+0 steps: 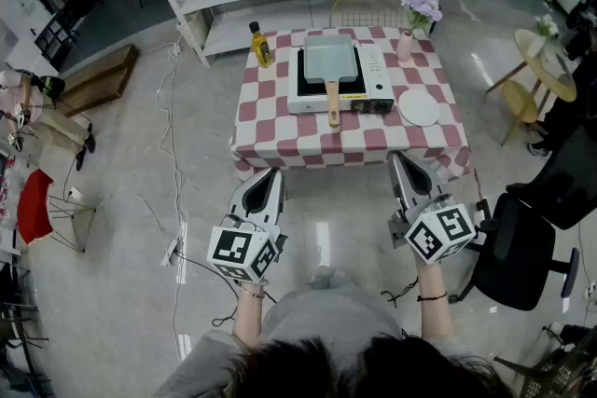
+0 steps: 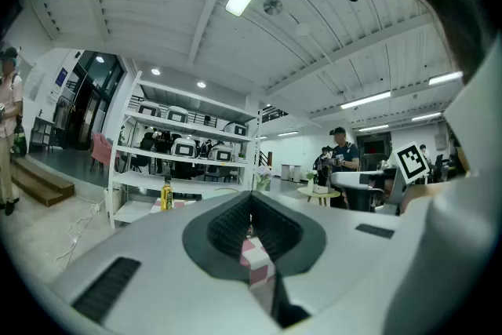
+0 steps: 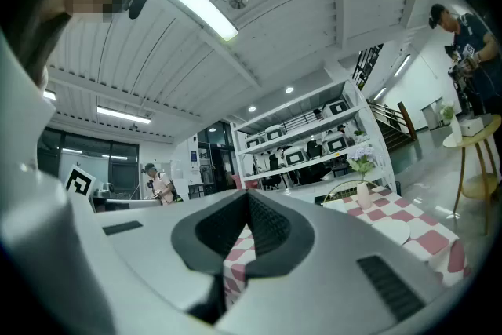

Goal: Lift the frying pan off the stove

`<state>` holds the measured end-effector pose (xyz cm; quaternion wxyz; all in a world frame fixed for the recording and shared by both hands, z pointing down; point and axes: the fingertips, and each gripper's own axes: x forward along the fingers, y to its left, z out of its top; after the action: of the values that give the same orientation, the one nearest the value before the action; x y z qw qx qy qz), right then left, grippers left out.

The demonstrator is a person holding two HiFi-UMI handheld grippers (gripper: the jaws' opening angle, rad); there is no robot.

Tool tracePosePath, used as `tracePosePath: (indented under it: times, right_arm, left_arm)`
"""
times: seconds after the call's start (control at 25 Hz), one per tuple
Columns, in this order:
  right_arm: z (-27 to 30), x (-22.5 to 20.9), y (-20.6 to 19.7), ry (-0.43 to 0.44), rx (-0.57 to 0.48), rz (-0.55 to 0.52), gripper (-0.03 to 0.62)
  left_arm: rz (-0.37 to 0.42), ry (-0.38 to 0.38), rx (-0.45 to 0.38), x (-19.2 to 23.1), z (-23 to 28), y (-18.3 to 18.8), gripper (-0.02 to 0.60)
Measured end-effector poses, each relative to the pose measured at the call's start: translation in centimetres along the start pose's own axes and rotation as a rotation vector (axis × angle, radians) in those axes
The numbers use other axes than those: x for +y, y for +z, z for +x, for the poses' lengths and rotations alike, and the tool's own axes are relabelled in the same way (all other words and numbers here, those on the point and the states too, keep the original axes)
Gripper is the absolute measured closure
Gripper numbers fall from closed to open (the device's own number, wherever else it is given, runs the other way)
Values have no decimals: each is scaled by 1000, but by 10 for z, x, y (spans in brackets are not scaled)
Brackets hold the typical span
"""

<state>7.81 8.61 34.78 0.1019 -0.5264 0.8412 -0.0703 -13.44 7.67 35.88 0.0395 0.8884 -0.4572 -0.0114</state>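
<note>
Progress is basically zero. The frying pan (image 1: 328,59) sits flat on the stove (image 1: 375,77), with its handle poking out over the stove's front edge. Both tongs are clenched shut on nothing. The left gripper (image 1: 270,174) and right gripper (image 1: 399,161) hang well short of the stove, off its front corners. The pan looks empty, but it's tiny in view. Left to do: approach, open, grab the handle, lift.
</note>
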Motion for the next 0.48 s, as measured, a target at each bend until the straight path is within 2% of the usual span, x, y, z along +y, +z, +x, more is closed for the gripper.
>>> tracePosePath:
  times: [0.48]
  right_arm:
    - [-26,-6,-6,-3,11,28,572]
  left_arm:
    - [-11,7,23,-25,-7,-7,555]
